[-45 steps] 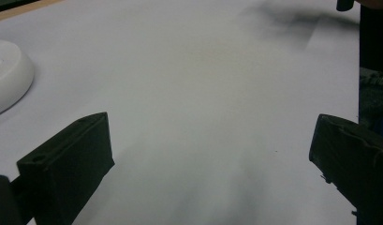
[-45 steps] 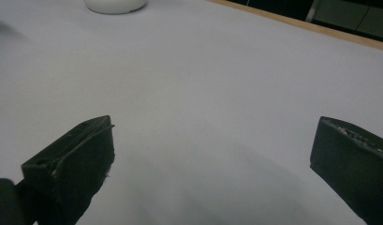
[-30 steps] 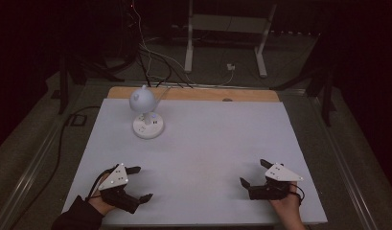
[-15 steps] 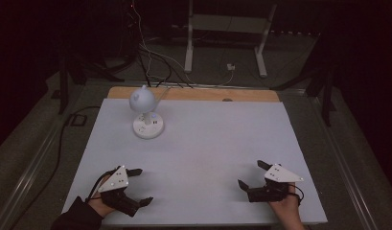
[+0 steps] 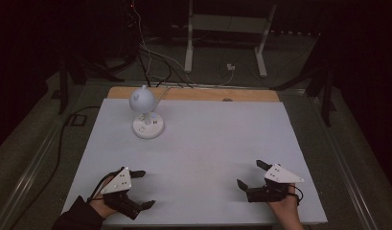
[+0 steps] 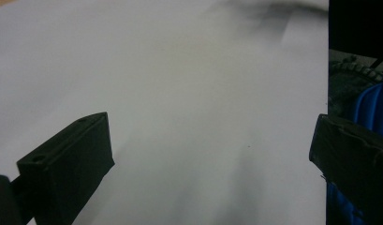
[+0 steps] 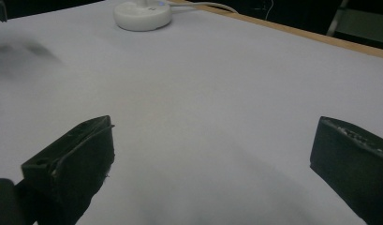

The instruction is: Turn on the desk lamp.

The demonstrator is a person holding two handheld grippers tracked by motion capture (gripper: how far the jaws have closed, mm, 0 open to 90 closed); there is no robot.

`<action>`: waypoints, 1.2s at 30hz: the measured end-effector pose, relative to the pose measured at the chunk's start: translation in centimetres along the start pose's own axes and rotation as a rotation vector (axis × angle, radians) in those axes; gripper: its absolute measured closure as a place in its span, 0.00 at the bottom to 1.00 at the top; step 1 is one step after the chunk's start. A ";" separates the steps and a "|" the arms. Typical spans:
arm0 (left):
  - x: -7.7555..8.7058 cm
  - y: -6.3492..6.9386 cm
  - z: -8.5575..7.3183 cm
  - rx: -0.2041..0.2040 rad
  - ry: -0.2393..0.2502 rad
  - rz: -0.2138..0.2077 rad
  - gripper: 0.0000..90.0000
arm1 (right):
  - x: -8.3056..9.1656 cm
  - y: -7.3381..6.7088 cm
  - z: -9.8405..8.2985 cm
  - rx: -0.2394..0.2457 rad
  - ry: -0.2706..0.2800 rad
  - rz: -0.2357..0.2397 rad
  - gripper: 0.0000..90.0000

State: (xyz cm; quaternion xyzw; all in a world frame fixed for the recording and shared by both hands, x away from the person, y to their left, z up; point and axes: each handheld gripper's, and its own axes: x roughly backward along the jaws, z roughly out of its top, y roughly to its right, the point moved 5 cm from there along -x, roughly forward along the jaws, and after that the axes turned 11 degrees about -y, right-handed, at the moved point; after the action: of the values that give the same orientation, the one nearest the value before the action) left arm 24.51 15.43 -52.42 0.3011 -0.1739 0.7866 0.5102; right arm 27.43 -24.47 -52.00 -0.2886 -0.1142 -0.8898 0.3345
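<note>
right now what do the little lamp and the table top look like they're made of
The desk lamp looks like white plastic with a smooth, slightly glossy finish: its round head and disc base catch soft highlights. The table top seems to be a matte white sheet or laminate, flat and without glare, laid over a wooden board whose tan edge shows at the far side. Neither is certain from looks alone.

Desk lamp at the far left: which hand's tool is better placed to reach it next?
Left, probably. The left tool sits open on the lamp's side of the table; the right tool, also open, is across it.
</note>
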 end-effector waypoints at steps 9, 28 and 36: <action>0.3 0.6 1.1 -0.031 0.007 -0.020 0.00 | 0.4 0.2 0.2 -0.010 0.018 -0.005 0.00; 0.6 -0.5 4.3 -0.039 0.064 -0.005 0.00 | 0.4 0.2 0.3 -0.011 0.033 -0.003 0.00; 0.7 -1.5 5.6 -0.028 0.085 0.015 0.00 | 0.5 0.2 0.4 -0.019 0.039 0.004 0.00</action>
State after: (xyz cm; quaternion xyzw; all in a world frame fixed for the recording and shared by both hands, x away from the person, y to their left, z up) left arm 27.29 13.33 -47.75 0.2589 -0.1652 0.8000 0.5154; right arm 27.43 -24.69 -51.41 -0.2744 -0.0984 -0.8957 0.3357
